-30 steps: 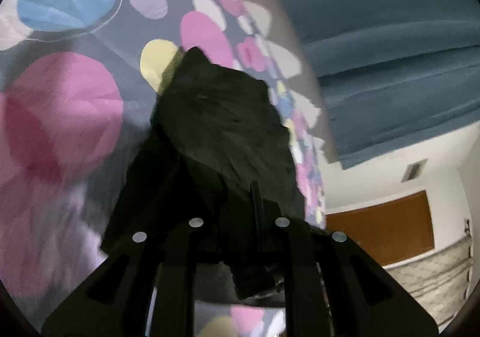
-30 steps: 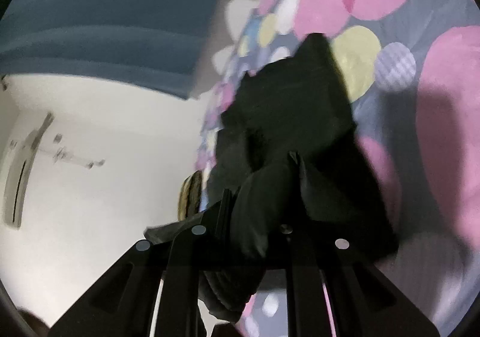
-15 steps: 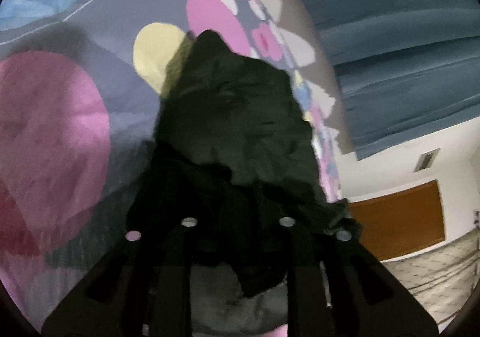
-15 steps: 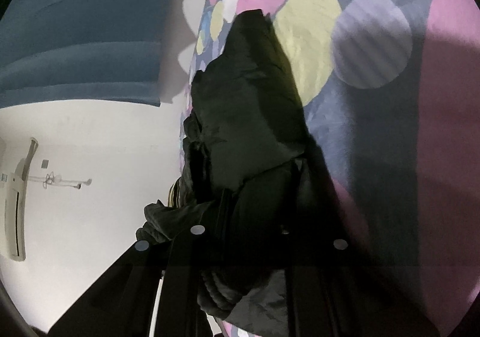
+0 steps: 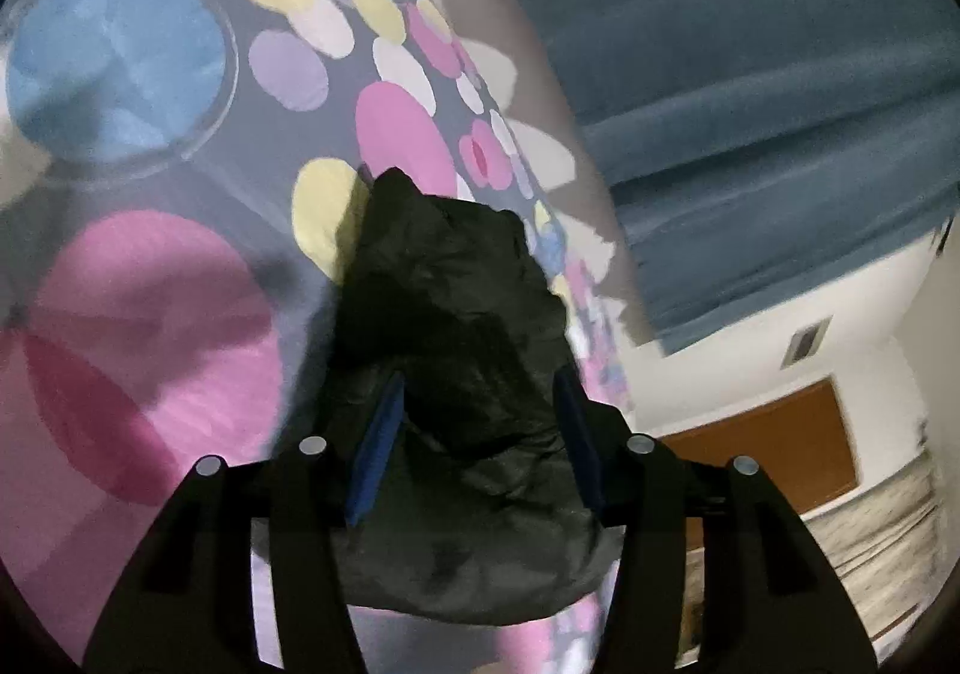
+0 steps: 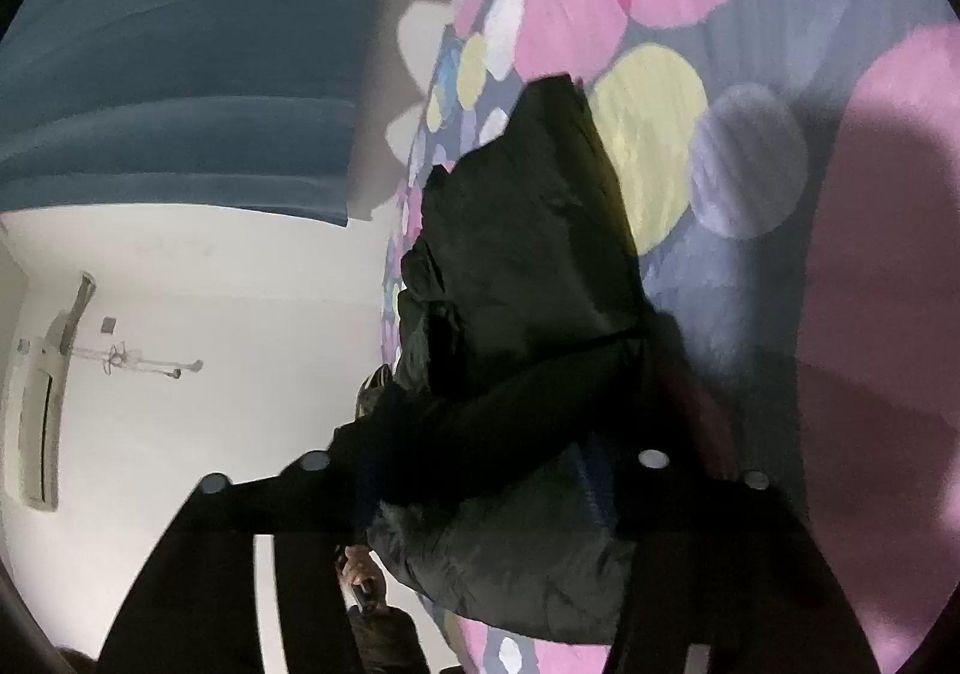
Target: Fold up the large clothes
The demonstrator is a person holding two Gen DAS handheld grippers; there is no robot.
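Both my claws, left (image 5: 477,428) and right (image 6: 480,470), have just been opening, jaws parted around the crumpled black padded garment (image 5: 456,350), letting the fold settle on the dotted bedsheet (image 5: 120,314).

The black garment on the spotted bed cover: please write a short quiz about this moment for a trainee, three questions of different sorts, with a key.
1. True or false: the left gripper is clamped tight on the black garment.
2. What does the garment lie on?
A. a wooden floor
B. a spotted bed cover
C. a chair
3. What colour are the left gripper's pads?

Key:
1. False. The jaws have just been opening; the garment sits between them, unpinched.
2. B, the spotted bed cover.
3. Blue: pads.
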